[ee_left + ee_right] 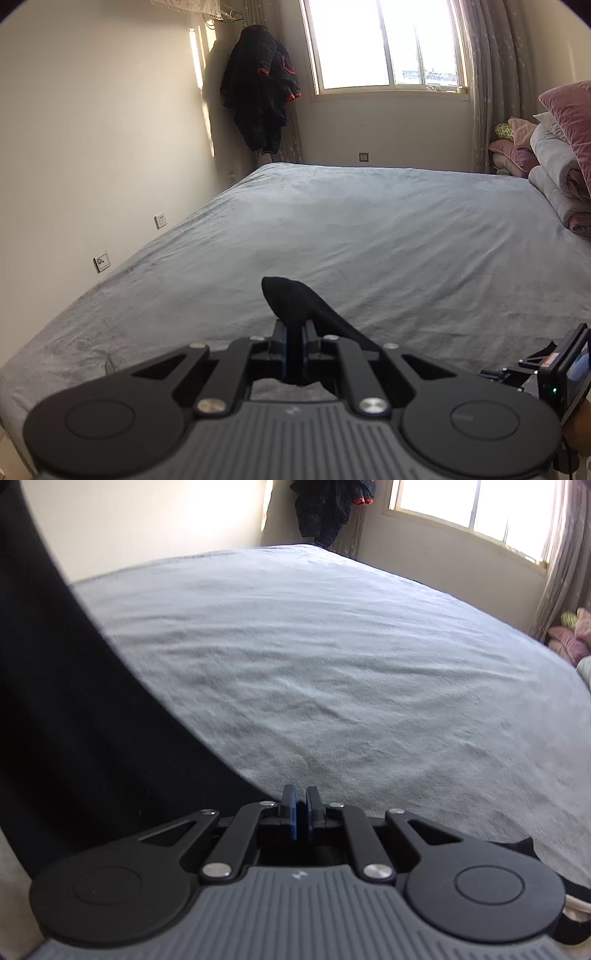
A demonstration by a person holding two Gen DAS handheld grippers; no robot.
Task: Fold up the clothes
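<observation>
Left gripper [294,332]: held low over the near edge of the bed [369,229], pointing along the mattress toward the window [384,44]. Jaws pressed together on a fold of black garment [291,299]. The cloth bunches up past the fingertips in a rounded hump, then trails down and to the right behind the linkage. Tool roughly level, tilted slightly.

Right gripper [300,805]: also low at the near edge of the bed [332,664], aimed across the grey sheet, view rolled so the bed slopes. Blue pads [291,812] nearly together, only a thin gap between them. Cannot tell whether cloth is caught in that gap; the area below the pads is dark. Frame slightly blurred.

Black garment [74,720] in the right wrist view: broad sheet filling the left side, running from the top left corner down to just beside the fingers. A dark scrap also shows at the lower right edge.

In the left wrist view, the other tool's body shows at the far right edge, a bit of the person's hand below it.

Surroundings: dark jacket [258,88] hanging in the corner left of the window; curtain [491,74] on the right; pink pillows [569,110] and folded bedding [554,177] stacked at the bed's right end.
</observation>
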